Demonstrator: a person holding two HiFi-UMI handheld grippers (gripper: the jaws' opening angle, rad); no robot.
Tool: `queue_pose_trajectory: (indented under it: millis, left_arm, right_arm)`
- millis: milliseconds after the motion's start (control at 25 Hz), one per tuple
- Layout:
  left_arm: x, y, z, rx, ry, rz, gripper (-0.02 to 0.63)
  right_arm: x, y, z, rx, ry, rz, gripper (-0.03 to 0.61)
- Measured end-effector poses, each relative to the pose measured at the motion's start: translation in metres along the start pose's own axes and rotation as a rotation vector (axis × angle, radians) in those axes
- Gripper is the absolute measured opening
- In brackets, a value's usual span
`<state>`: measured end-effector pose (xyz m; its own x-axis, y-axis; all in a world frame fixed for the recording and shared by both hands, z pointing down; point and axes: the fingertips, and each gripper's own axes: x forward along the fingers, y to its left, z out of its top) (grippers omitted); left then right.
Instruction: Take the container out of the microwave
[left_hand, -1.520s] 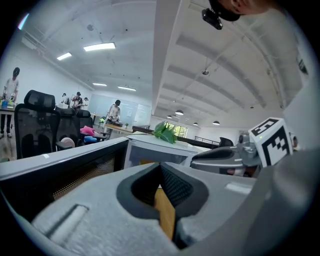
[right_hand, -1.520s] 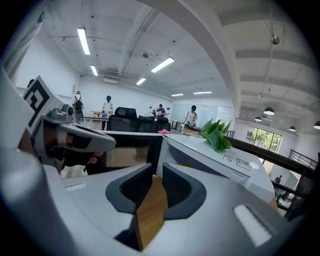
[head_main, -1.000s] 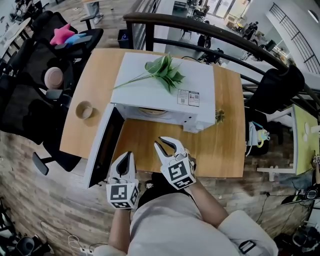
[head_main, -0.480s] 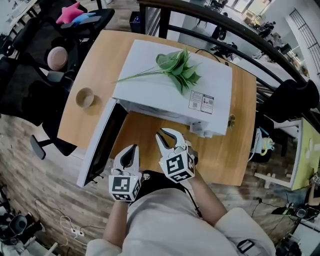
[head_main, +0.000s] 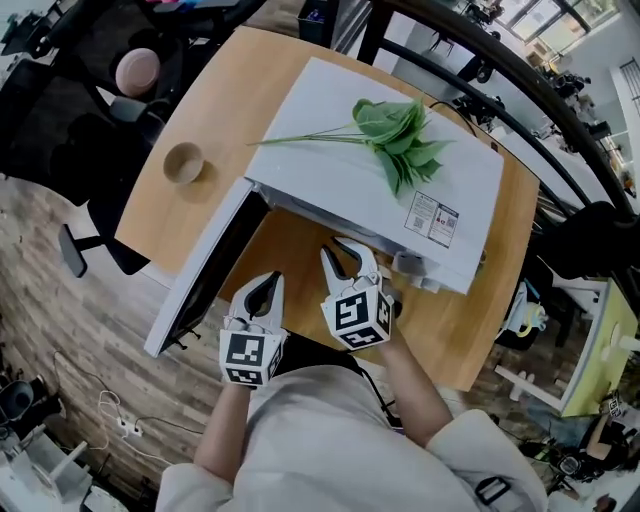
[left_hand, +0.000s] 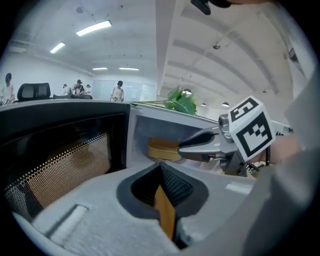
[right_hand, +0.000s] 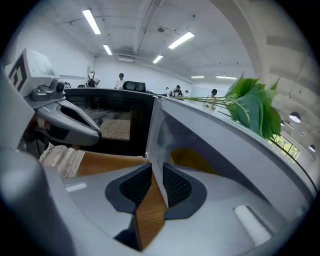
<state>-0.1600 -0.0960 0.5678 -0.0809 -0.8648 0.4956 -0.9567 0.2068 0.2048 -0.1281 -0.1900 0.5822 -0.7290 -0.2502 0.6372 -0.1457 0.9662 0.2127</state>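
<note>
A white microwave (head_main: 390, 200) stands on the wooden table (head_main: 205, 95) with its door (head_main: 205, 270) swung open to the left. Inside it sits a round tan container (left_hand: 164, 149), also glimpsed as a yellowish shape (right_hand: 192, 159) in the right gripper view; the head view hides it under the microwave's top. My right gripper (head_main: 348, 258) is open and empty, its tips at the mouth of the cavity. My left gripper (head_main: 263, 292) hangs lower left, between door and opening, jaws together and holding nothing.
A green leafy sprig (head_main: 395, 140) lies on top of the microwave. A small round bowl (head_main: 183, 162) stands on the table left of the door. Black office chairs (head_main: 60, 120) crowd the left side, and a dark railing (head_main: 520, 90) runs behind the table.
Both grippers have moved forward toward the open cavity; the right one's tips now reach the microwave's front edge. The head view has swung, so the table appears tilted.
</note>
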Motion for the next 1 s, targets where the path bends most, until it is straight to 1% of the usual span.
queue_pose_trajectory:
  millis: [200, 440, 800, 1000]
  left_arm:
    - [0.001, 0.005, -0.005, -0.024, 0.007, 0.019, 0.003]
    - [-0.001, 0.016, -0.008, -0.045, -0.002, 0.042, 0.003]
    - [0.004, 0.023, -0.017, -0.058, -0.001, 0.045, 0.003]
    - [0.001, 0.027, -0.024, -0.071, -0.002, 0.071, 0.003]
  right_arm:
    - [0.012, 0.001, -0.001, -0.051, 0.025, 0.009, 0.095]
    - [0.025, -0.008, -0.003, -0.111, 0.053, -0.017, 0.103]
    - [0.041, -0.015, -0.006, -0.148, 0.091, -0.038, 0.104]
    - [0.052, -0.02, -0.011, -0.178, 0.113, -0.044, 0.104]
